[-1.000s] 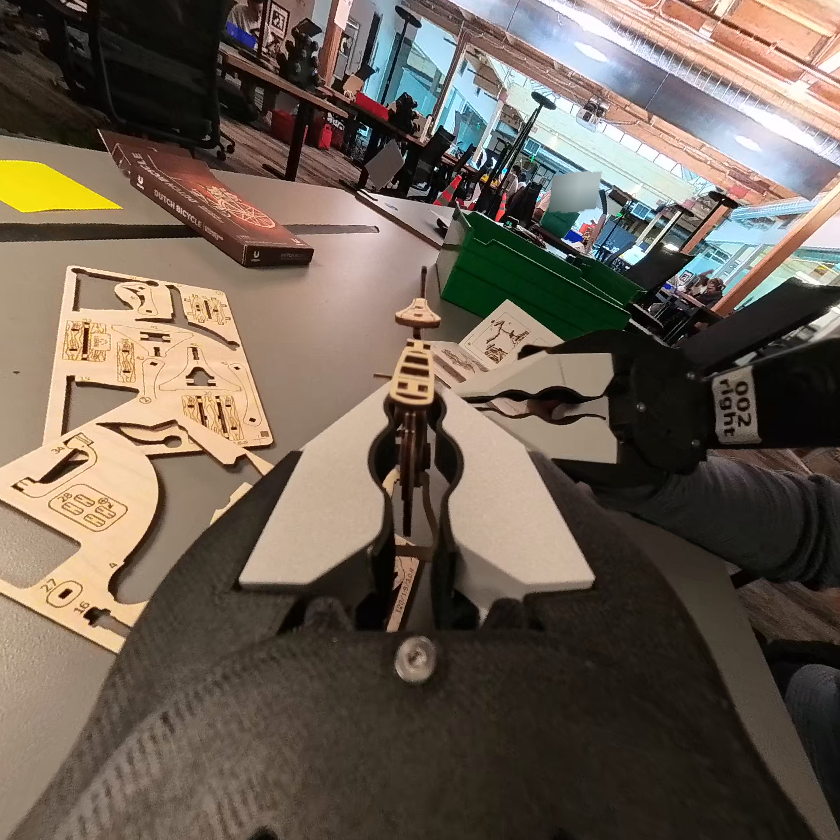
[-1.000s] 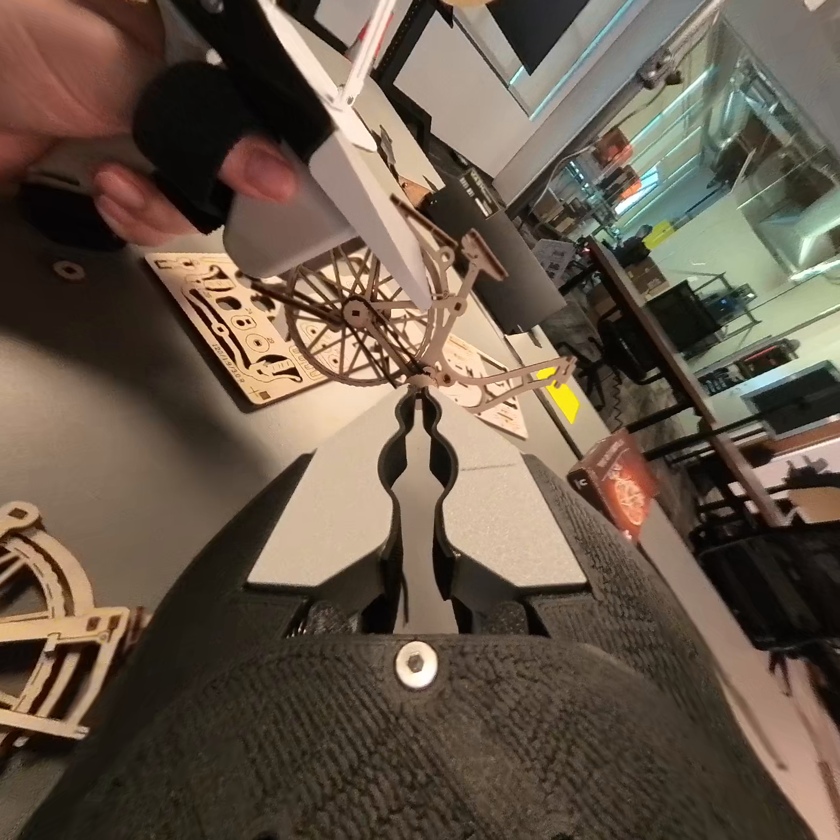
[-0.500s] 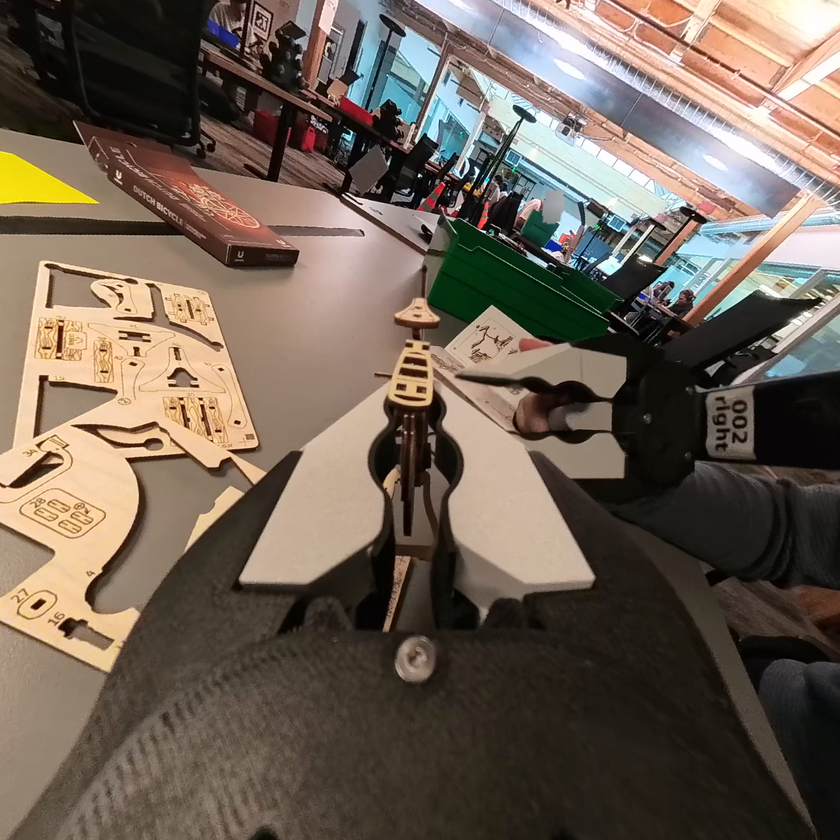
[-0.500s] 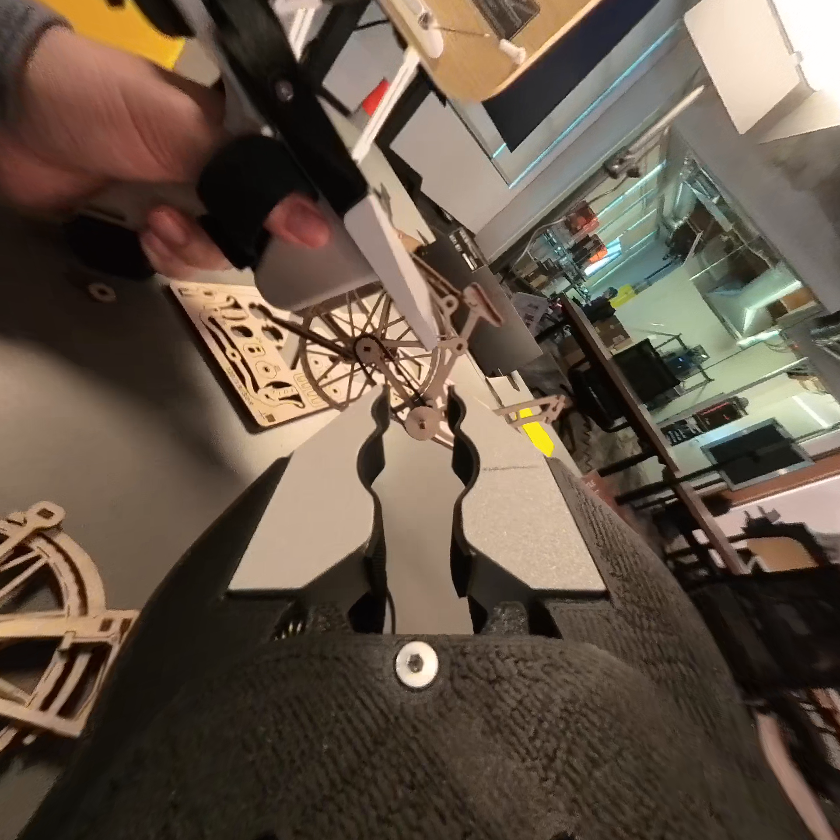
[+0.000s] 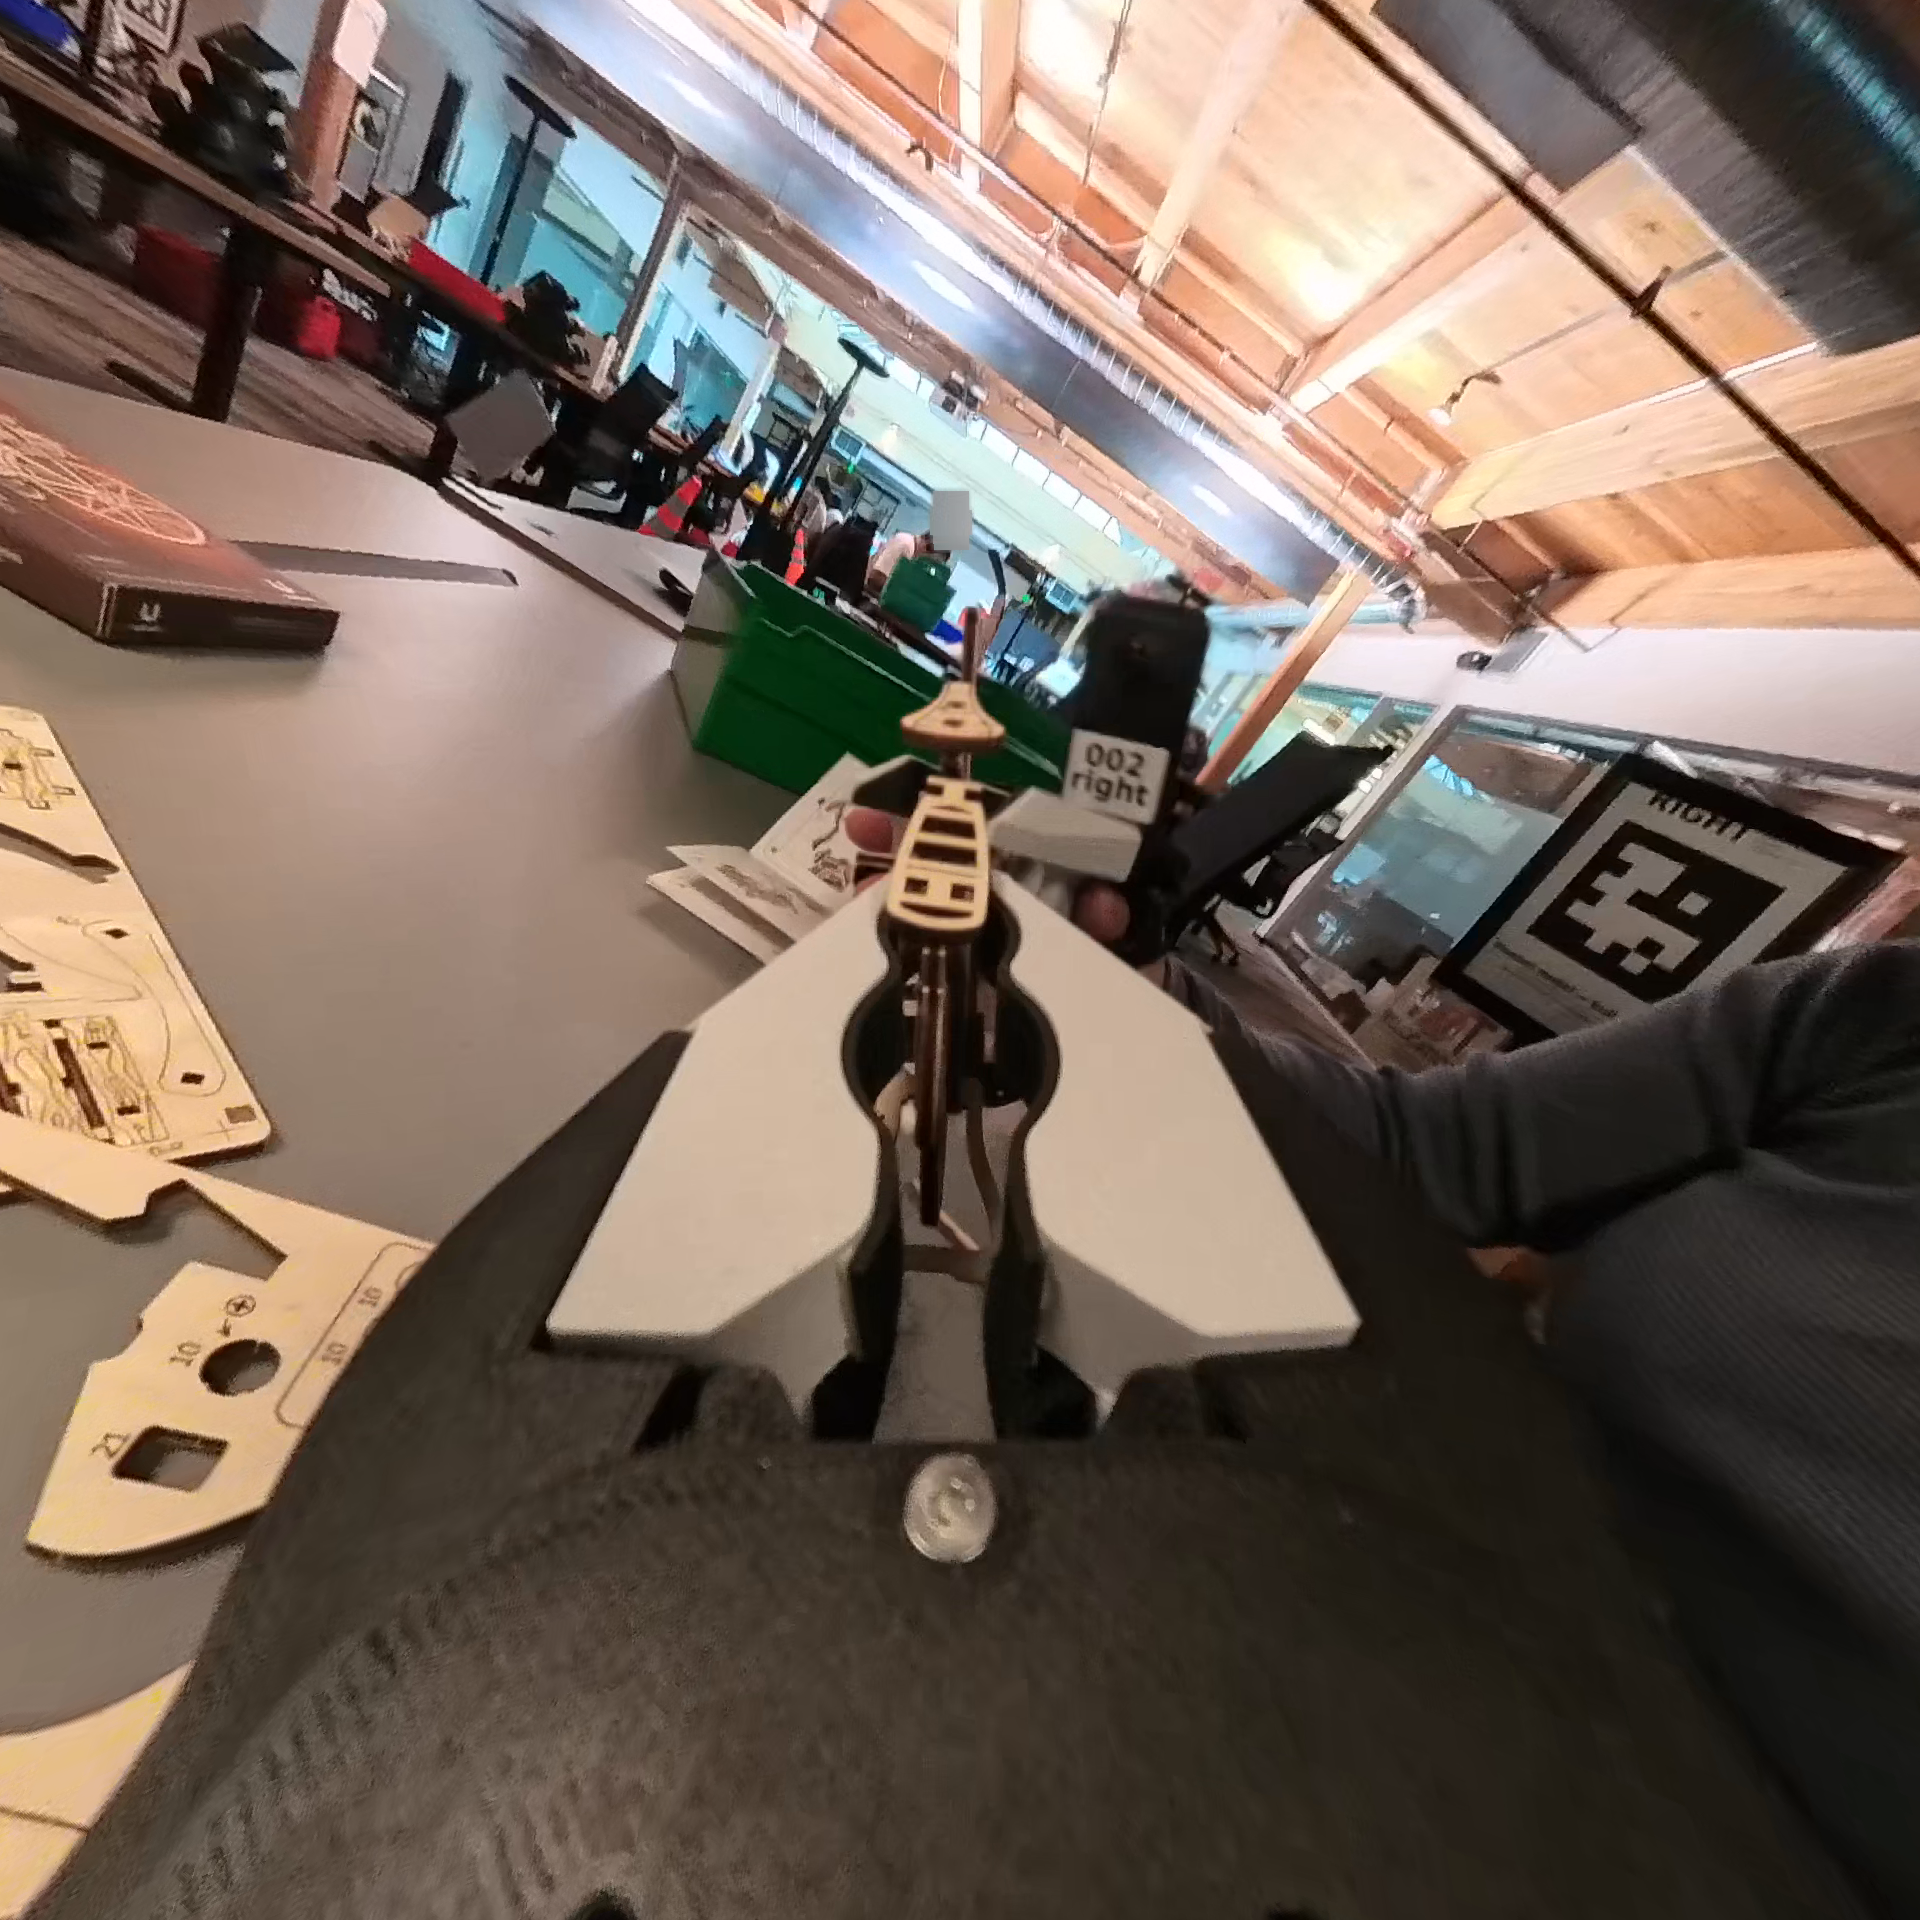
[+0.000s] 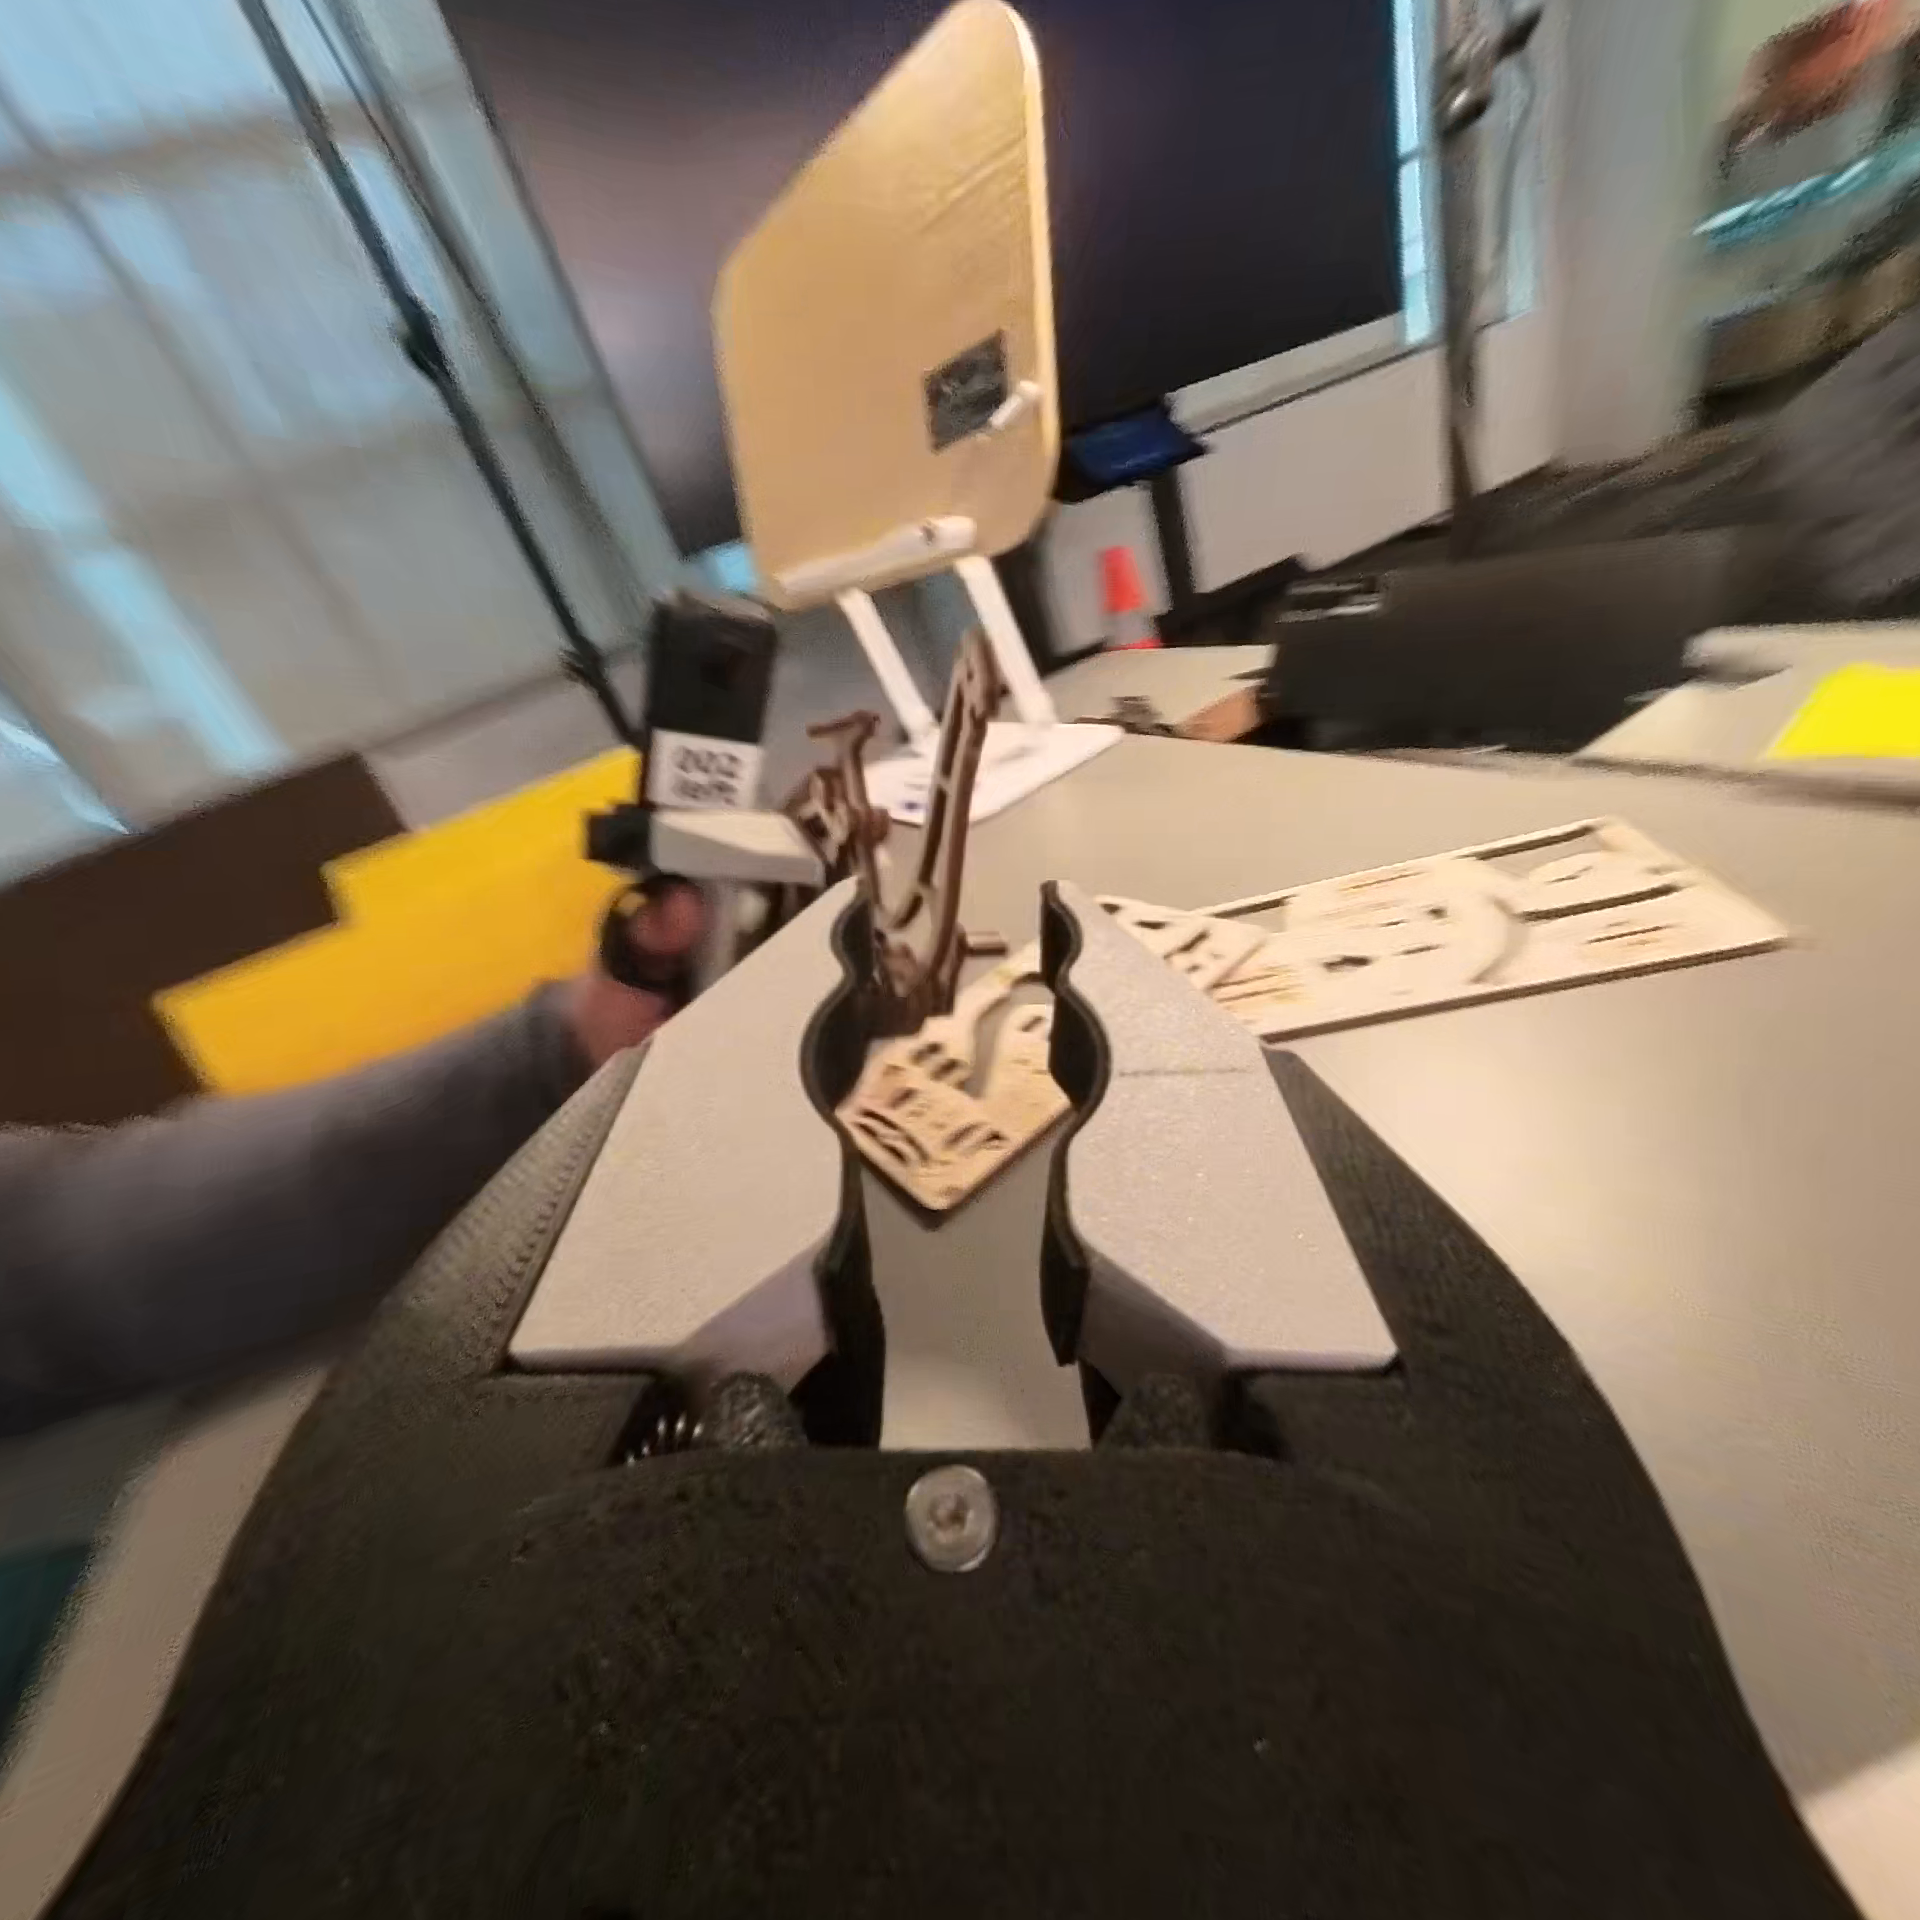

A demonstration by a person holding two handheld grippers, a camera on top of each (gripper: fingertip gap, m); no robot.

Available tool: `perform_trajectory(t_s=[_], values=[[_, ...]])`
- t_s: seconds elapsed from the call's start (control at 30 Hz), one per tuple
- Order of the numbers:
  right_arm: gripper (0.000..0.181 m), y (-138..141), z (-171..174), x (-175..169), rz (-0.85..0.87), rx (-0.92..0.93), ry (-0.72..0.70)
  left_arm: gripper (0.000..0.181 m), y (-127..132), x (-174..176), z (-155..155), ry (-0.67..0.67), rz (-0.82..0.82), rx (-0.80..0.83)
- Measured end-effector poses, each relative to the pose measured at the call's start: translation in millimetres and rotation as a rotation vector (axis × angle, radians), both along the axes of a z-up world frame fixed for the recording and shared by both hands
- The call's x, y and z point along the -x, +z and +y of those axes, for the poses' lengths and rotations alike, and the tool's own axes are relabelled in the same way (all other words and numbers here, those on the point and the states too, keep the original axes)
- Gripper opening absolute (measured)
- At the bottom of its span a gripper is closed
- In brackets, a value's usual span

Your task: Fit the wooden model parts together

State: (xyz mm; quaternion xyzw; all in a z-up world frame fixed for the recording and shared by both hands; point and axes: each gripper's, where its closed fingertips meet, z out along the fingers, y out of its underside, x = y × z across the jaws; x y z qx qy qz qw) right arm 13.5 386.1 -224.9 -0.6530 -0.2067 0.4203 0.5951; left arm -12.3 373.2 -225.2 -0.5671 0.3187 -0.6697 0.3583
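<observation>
My left gripper (image 5: pixel 940 925) is shut on the assembled wooden bicycle model (image 5: pixel 935 862), which I see edge-on, sticking up past the fingertips above the grey table (image 5: pixel 468 831). In the right wrist view the model (image 6: pixel 935 821) stands tilted just beyond my right gripper (image 6: pixel 951 914), which is open and empty, with the model's lower end showing between the fingertips. The left gripper (image 6: pixel 805 847) holds the model from the left there. The right gripper's grey fingers (image 5: pixel 1070 842) show behind the model in the left wrist view. The right wrist view is blurred.
Flat wooden part sheets lie on the table at the left (image 5: pixel 125 1039) and at the right of the right wrist view (image 6: pixel 1455 935). A dark box (image 5: pixel 156 592), a green bin (image 5: pixel 790 686) and instruction pages (image 5: pixel 748 883) lie farther back. A board on a white stand (image 6: pixel 894 312) stands behind. My left and right fingertips are right by each other.
My right gripper, shut at the model's wheel hub a second ago, has opened and swung round to face the model from another side. My left gripper has tilted up, still holding the model.
</observation>
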Motion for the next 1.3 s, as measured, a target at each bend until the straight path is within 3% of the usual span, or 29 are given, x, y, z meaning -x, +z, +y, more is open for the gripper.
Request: perform_trajectory(t_s=[0.1,0.33,0.47,0.63,0.8,1.2,1.3], values=[[0.016,3.8,-3.8,-2.3,0.166,0.077,0.106,0.008,-6.2,-5.2,-4.4,-0.011,0.043,-0.024],[0.001,-0.1,-12.3,5.5,0.181,0.102,0.2,0.009,-4.4,-4.9,-5.5,-0.029,0.016,0.006],[0.0,5.9,-12.1,1.6,0.228,0.093,0.201,0.039,2.6,-1.2,-6.5,-0.042,-0.028,0.016],[0.0,18.6,-9.8,-13.8,0.323,0.063,0.183,0.03,7.6,6.7,1.0,0.009,-0.048,-0.005],[0.0,25.5,-9.0,-23.1,0.374,0.044,0.176,0.002,4.0,6.4,2.3,-0.001,-0.037,0.019],[0.0,25.6,-8.7,-24.3,0.362,0.04,0.17,0.002,2.2,5.1,2.2,0.002,-0.029,0.014],[0.0,26.2,-7.6,-25.8,0.377,0.038,0.159,0.017,0.2,2.4,-3.1,-0.042,-0.014,0.034]])
